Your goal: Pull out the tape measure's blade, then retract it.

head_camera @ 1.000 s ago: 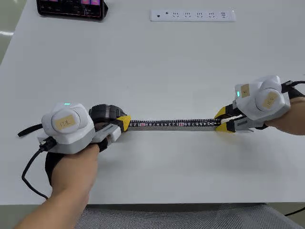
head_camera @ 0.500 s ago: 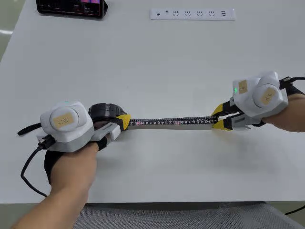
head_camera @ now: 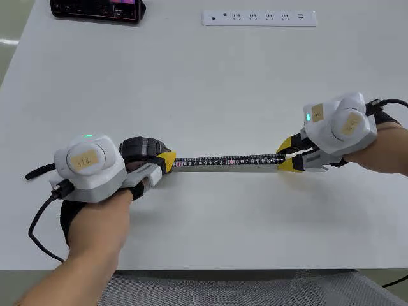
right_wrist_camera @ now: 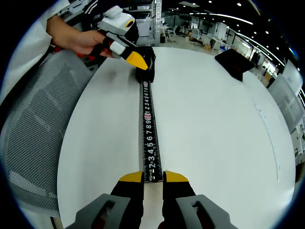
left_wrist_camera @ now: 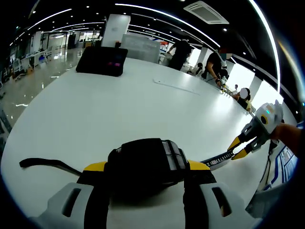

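The desk (head_camera: pixel 210 83) is smooth white stuff, matt with a faint sheen. The tape measure's case (head_camera: pixel 141 150) looks like matt black plastic, and the blade (head_camera: pixel 223 161) is a bit glossier. The left gripper (head_camera: pixel 158 167) and right gripper (head_camera: pixel 285 156) have smooth white plastic shells. The chair (head_camera: pixel 229 290) is grey mesh cloth.

The right tongs (head_camera: pixel 287 156), clamped on the blade (head_camera: pixel 223 161) tip, have been brought nearer the tape measure case (head_camera: pixel 141 152); less blade is left exposed than a second ago.

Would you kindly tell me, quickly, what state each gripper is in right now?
Left gripper: closed on the tape measure's case.
Right gripper: closed on the end of the blade.
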`<state>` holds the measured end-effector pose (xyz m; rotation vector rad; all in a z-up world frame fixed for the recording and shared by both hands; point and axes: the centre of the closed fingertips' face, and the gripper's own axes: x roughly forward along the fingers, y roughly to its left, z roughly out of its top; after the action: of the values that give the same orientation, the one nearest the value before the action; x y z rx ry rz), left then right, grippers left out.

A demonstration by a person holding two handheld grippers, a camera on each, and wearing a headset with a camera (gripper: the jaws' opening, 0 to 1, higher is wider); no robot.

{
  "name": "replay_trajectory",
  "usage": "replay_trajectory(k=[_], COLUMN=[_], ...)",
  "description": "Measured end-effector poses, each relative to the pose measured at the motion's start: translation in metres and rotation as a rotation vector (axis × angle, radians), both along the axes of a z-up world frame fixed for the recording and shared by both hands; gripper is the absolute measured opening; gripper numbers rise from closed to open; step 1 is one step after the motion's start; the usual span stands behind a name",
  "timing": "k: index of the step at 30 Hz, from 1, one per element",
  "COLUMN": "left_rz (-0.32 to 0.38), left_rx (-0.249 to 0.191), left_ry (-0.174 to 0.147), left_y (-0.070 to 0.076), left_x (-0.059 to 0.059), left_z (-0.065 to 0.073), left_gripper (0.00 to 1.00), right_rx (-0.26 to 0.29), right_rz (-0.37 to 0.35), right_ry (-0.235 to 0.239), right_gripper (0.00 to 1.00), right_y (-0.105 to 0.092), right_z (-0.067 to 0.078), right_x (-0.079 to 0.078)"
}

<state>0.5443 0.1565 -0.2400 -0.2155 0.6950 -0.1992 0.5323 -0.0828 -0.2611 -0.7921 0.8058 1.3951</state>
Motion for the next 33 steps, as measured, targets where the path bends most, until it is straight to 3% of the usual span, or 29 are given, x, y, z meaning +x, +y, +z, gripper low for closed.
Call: replay_trajectory(k=[33], left_rz=[0.002], left_rx=[-0.015], left_ry=[0.000], left_y=[0.001], left_x=[-0.001], left_z=[0.000], left_gripper=[0.59], right_rx=[0.046], right_rz=[0.025], right_ry=[0.022], right_gripper=[0.11], right_y=[0.040], right_z=[0.000], right_x=[0.000])
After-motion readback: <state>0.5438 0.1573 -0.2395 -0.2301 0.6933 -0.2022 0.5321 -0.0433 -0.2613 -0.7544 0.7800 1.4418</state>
